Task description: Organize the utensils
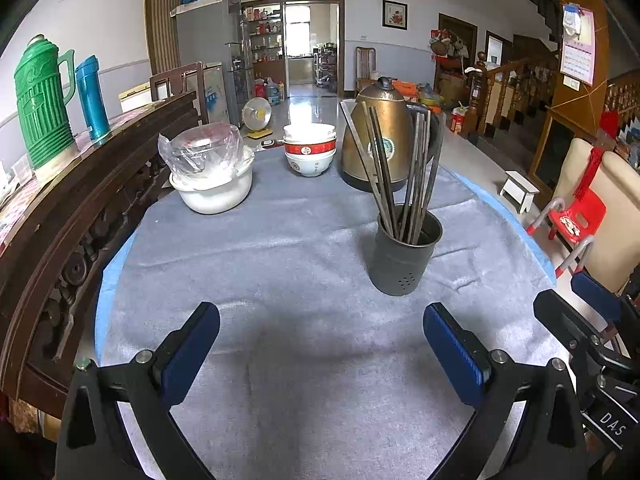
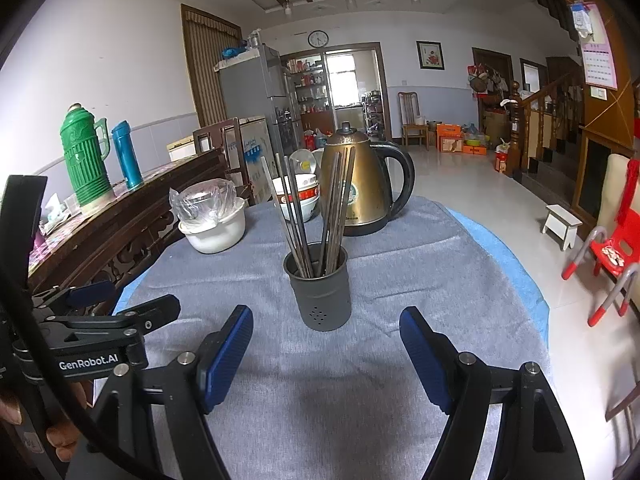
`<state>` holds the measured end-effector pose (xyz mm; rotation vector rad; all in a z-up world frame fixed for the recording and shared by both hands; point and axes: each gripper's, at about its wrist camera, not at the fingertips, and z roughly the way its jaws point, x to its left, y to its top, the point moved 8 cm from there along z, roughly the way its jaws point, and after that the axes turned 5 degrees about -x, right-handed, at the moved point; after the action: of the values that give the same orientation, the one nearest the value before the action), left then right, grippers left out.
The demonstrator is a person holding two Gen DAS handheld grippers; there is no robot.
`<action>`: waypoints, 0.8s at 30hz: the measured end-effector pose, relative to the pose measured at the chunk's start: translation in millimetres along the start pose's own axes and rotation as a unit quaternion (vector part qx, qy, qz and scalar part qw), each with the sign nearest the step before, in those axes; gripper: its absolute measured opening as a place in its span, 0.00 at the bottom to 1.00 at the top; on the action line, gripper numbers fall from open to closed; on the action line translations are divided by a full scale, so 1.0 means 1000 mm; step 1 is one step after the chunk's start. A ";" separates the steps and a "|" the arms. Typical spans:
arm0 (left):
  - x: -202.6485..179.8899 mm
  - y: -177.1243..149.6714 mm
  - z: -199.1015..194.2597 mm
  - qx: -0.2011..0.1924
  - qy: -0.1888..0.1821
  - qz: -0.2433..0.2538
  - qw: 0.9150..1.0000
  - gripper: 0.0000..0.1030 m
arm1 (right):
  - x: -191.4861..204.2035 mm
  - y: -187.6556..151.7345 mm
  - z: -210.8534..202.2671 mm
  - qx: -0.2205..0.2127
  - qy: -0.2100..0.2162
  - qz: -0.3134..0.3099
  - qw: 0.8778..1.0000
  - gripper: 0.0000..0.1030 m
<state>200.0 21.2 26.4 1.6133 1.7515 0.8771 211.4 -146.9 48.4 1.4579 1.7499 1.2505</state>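
Left wrist view, left to right: a green thermos (image 1: 42, 104) and a blue flask (image 1: 93, 98) stand on a dark carved sideboard (image 1: 80, 216), whose near end is cut off by the frame edge. On the bench (image 1: 280, 240), under a grey cloth, sit a white pot (image 1: 214, 192) topped with crinkled clear plastic whose contents cannot be made out, stacked bowls (image 1: 310, 150), and a brass-coloured kettle (image 1: 378, 140) partly hidden behind the chopsticks (image 1: 404, 176). The chopsticks stand upright in a dark grey perforated holder (image 1: 406, 254), right of centre; their lower ends are hidden inside it, and their number is hard to count. The left tool (image 1: 320, 344) hovers over bare cloth, its blue pads (image 1: 192, 354) wide apart and holding nothing. At the far right edge, part of the right tool (image 1: 592, 320) intrudes, mostly cut off.

Right wrist view: the left tool (image 2: 104, 308) enters at the left edge, its jaws unclear here. The right tool (image 2: 326, 356) stands spread apart and empty, just short of the holder (image 2: 320, 286), with the chopsticks (image 2: 316, 212) masking the bowls (image 2: 300, 196) and the kettle (image 2: 360, 184).
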 end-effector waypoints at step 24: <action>-0.009 0.008 -0.001 -0.006 -0.014 0.005 1.000 0.99 | -0.001 0.005 0.000 -0.007 -0.005 -0.009 1.000 0.76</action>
<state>204.8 12.3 32.7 1.6211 1.7175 0.8643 214.0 -148.1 52.5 1.4340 1.7407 1.2413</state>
